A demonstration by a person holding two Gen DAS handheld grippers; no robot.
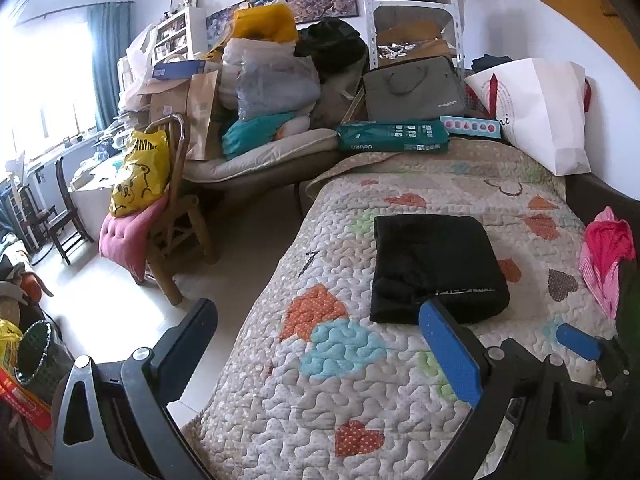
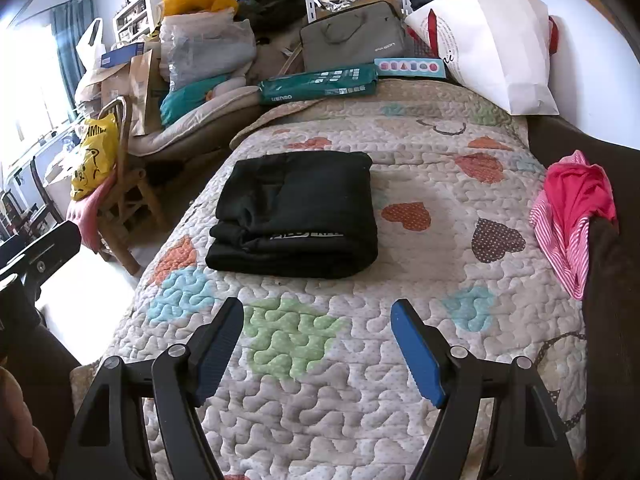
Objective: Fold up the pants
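The black pants (image 1: 434, 266) lie folded into a thick rectangle on the quilted bed cover (image 1: 360, 400); they also show in the right wrist view (image 2: 298, 212) with a white print on the front fold. My left gripper (image 1: 320, 320) is open and empty, near the bed's left edge, short of the pants. My right gripper (image 2: 318, 320) is open and empty, held above the quilt (image 2: 340, 380) in front of the pants, apart from them. The right gripper's blue pad shows in the left wrist view (image 1: 578, 340).
A pink and striped garment (image 2: 572, 208) lies at the bed's right edge. A white paper bag (image 2: 492, 44), a green box (image 2: 318, 82) and a grey bag (image 2: 354, 42) stand at the bed's far end. A wooden chair with a yellow bag (image 1: 140, 172) stands left of the bed.
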